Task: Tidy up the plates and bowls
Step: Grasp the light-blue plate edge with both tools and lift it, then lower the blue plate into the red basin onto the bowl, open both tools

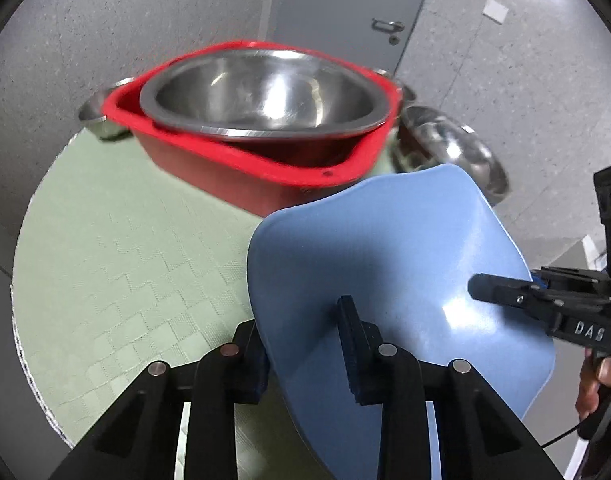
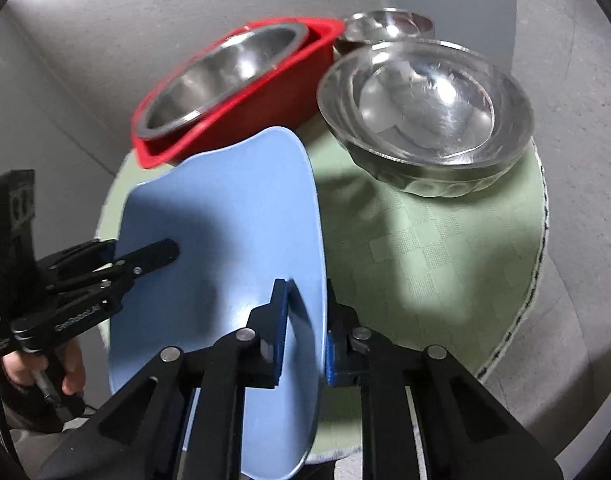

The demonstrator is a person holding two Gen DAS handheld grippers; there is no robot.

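Round worktop [image 2: 445, 248] with a pale green checked cloth. At the back there's a red tub [image 1: 241, 168] with a big steel bowl [image 1: 261, 92] sitting inside it, and another wide steel bowl [image 2: 425, 108] on the cloth just beside the tub. The blue plate [image 1: 377, 248] is plain, matte, squarish with wavy edges, held tilted above the cloth. Left gripper [image 1: 301, 340] is clamped tight on its near edge, right gripper [image 2: 305, 328] pinching the opposite edge.
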